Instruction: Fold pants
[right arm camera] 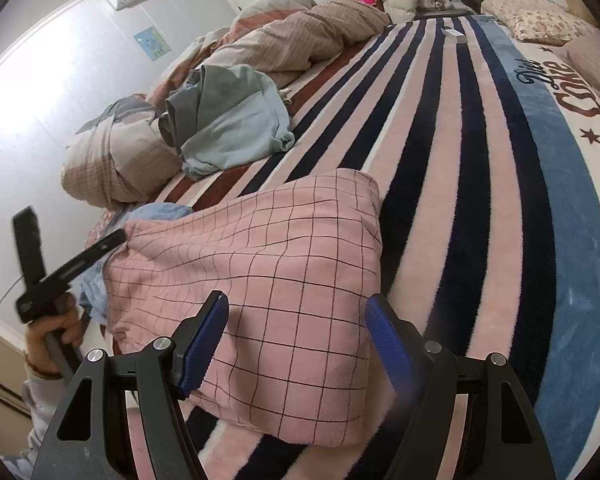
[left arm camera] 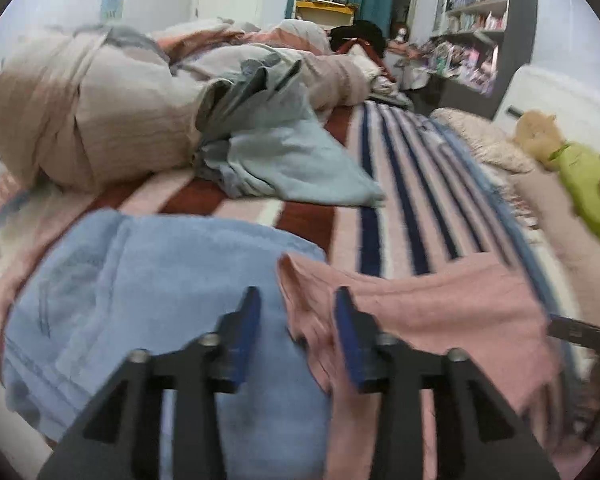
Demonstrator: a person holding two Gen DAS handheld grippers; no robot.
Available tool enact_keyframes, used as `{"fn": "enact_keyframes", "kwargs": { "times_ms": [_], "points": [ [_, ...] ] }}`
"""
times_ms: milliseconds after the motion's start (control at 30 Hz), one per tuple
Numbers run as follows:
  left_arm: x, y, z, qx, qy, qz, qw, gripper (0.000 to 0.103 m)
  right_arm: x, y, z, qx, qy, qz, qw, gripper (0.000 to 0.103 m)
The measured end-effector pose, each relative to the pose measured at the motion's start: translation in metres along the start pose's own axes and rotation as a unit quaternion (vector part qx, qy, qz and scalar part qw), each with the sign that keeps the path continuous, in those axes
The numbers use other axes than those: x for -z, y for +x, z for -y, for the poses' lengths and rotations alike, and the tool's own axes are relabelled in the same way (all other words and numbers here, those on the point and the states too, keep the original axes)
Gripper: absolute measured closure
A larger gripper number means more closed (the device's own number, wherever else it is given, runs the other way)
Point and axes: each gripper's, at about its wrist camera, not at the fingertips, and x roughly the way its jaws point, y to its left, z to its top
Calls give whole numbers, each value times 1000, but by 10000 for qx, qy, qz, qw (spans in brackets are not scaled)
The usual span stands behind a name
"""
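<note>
Left gripper (left arm camera: 296,312) jaws apart, nothing between them, hovering low over the near edge of the pink pants (left arm camera: 420,312); left finger sits over a folded light-blue towel (left arm camera: 140,280), right finger over the pink cloth. Right gripper (right arm camera: 296,320) also spread wide, empty, above the pants (right arm camera: 260,264), which lie folded on the striped blanket (right arm camera: 480,200), directly under and just beyond the fingers. Right view only: black grid pattern on the pants, the person's left hand (right arm camera: 56,332) on the other gripper's handle at near left, "Diet Coke" lettering on the blanket. Left view only: green plush toy (left arm camera: 588,192) at right, bookshelf (left arm camera: 480,24) far right. Farther back in both: grey-blue clothes heap (right arm camera: 228,120), then the bundled duvet (left arm camera: 80,104).
</note>
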Motion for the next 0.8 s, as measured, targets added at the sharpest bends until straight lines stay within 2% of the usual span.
{"fn": "enact_keyframes", "kwargs": {
  "times_ms": [33,100,133,233,333,433,600,667,700,733,767,800],
  "points": [
    [5,-7,-1,168,-54,-64,9998,66,0,0,0,36,-10,9,10000,33],
    [16,-17,-1,422,-179,-172,9988,61,0,-2,1,152,-17,51,9999,23],
    [25,-22,0,667,-281,-277,9970,56,-1,-3,3,200,4,87,9998,22],
    [49,-25,8,1173,-420,-609,9903,54,-2,-4,12,251,181,129,9994,19],
    [68,-14,16,1470,-501,-965,9831,52,-2,1,18,294,312,20,9991,17],
    [80,2,17,1522,-738,-1110,9793,52,0,8,17,272,307,-135,9991,17],
    [82,16,26,1833,-810,-1249,9717,52,4,23,23,14,504,-410,9979,13],
    [82,21,31,2024,-861,-1345,9662,52,9,33,31,-460,829,-624,9935,14],
    [82,23,34,2017,-832,-1365,9663,52,11,39,33,-762,976,-745,9895,30],
    [83,24,38,1977,-754,-1370,9677,52,13,42,31,-869,947,-813,9884,48],
    [83,25,41,1987,-730,-1380,9676,52,14,43,28,-888,892,-860,9883,61],
    [81,26,43,2022,-730,-1377,9669,52,15,40,24,-788,801,-819,9903,69]
  ]
}}
